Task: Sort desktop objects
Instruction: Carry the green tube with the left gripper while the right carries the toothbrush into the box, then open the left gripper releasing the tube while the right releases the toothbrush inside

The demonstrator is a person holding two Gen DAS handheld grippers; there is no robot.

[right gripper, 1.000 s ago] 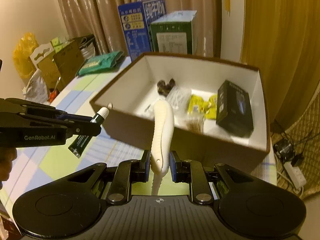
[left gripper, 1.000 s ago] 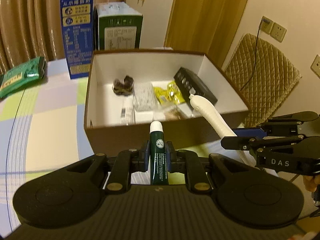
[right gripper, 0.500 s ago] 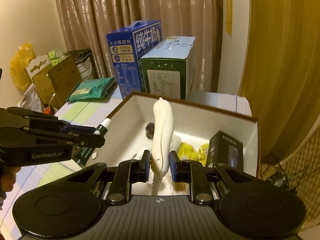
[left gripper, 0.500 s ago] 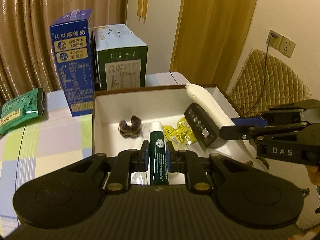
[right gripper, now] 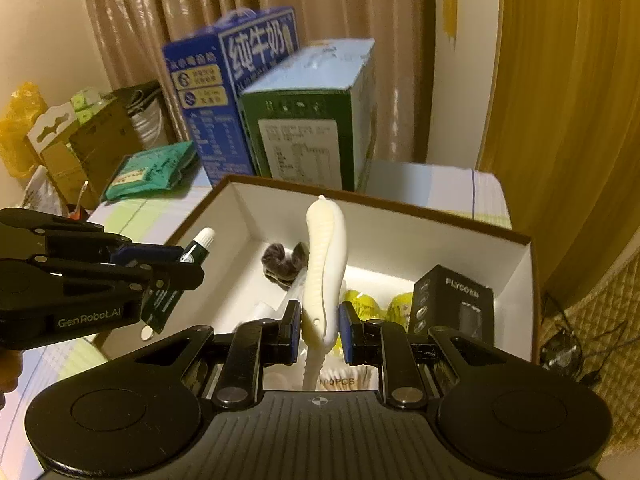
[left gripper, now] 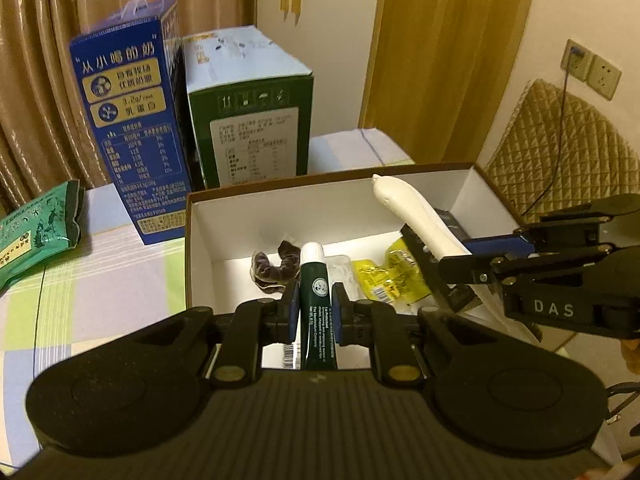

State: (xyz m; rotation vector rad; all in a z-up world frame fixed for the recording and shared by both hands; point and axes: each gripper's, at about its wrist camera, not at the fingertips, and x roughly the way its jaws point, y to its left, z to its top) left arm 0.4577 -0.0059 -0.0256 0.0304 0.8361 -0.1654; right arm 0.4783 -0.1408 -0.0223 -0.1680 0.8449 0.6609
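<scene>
- The green tube [left gripper: 316, 300] with a white cap is sitting clamped upright in the left gripper [left gripper: 315, 312], hanging over the near left part of the open box [left gripper: 200, 248].
- The white curved handle [right gripper: 324, 264] is being pinched between the pads of the right gripper [right gripper: 320, 332], its tip pointing toward 12 o'clock above the middle of the box.
- In the left wrist view, the right gripper is reaching in from 3 o'clock; in the right wrist view, the left gripper is coming in from 9 o'clock.
- Inside the box, a dark hair tie [left gripper: 276, 268] is lying at 11 o'clock of the tube, yellow packets [left gripper: 384, 280] are lying at 2 o'clock of it, and a black carton [right gripper: 452, 304] is leaning at the right wall.
- Beyond the box at 12 o'clock, a blue milk carton [left gripper: 132, 128] and a green carton [left gripper: 252, 120] are standing side by side on the worktop [left gripper: 100, 280].
- A green pouch [left gripper: 36, 232] is lying on the worktop at 9 o'clock, well apart from the box.
</scene>
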